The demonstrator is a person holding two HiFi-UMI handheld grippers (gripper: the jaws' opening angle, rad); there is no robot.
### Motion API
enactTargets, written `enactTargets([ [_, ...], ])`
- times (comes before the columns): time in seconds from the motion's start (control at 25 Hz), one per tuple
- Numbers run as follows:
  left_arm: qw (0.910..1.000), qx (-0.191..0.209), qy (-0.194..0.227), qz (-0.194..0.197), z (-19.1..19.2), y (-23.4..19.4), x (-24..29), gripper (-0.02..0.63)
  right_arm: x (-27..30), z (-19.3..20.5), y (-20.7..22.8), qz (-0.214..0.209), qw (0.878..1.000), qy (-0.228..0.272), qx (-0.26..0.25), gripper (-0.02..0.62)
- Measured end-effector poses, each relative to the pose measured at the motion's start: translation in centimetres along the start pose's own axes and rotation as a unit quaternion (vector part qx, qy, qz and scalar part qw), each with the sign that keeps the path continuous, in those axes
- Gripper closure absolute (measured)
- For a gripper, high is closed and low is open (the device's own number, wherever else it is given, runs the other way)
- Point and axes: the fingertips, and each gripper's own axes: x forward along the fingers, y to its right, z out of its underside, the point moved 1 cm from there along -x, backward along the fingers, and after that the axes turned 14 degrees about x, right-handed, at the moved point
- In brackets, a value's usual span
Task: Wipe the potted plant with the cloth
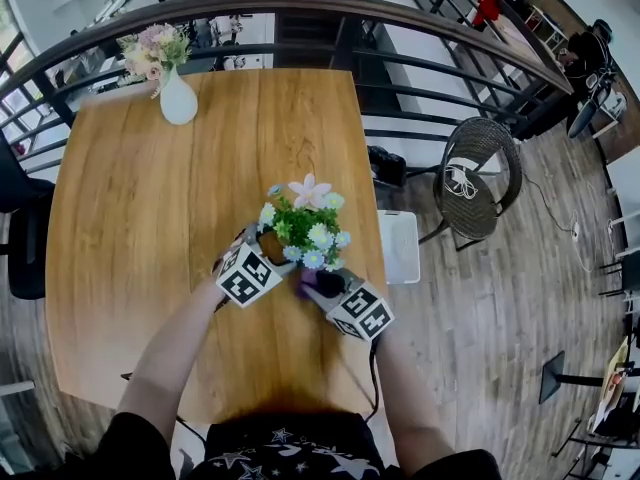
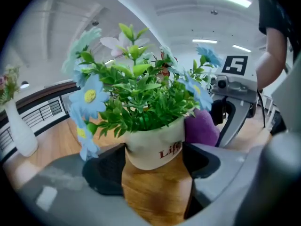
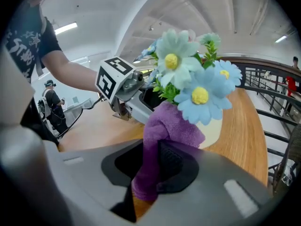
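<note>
Potted plant [image 1: 305, 230] stands upright on the wooden counter [image 1: 150, 218], in the near-right part of the top, close to the person. Long axis vertical: white pot at bottom, green stems & blue/white/pink flowers pointing up. In left gripper view the pot's red lettering faces the camera, and the plant [image 2: 141, 102] leans a bit in frame.

Left tool [image 1: 262, 248] comes in from the plant's near-left. Its jaws are set fairly wide, one each side of the pot's lower part, pads against the pot walls, so the left tool [image 2: 157, 166] is holding the pot. Counter wood shows btwn jaws, below the pot base.

Right tool [image 1: 325, 286] comes in from the near-right. Its jaws are closed narrow on a purple cloth [image 3: 162, 140]; right tool [image 3: 150, 168] pinches the cloth's lower part. Cloth's long axis runs along the jaws, out & up toward the plant. Bunched free end sits against the pot's side, under the blue flowers. Same cloth [image 2: 202, 126] shows in left gripper view just right of the pot, touching it.

White vase [image 1: 178, 98] w/ pale flowers at counter's far-left corner, well apart from the plant. Wicker chair [image 1: 480, 173] on the floor right of the counter; dark railing [image 1: 420, 28] curves behind.
</note>
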Motion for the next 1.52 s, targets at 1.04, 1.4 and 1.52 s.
enactTargets([
  [1.04,0.9944,0.036,0.031,0.095,-1.0,0.0,-1.9,0.123,-4.0,1.4,1.9,0.040,0.999,-0.004,0.011,0.514],
  [1.4,0.9667,0.127,0.062,0.213,-4.2,-1.7,-0.5,0.081,-5.7,1.9,4.1,0.060,0.997,0.013,0.042,0.514],
  [1.52,0.9464,0.150,0.023,0.285,-3.2,-0.9,-0.2,0.081,-5.8,2.0,4.3,0.062,0.997,0.018,0.048,0.514],
])
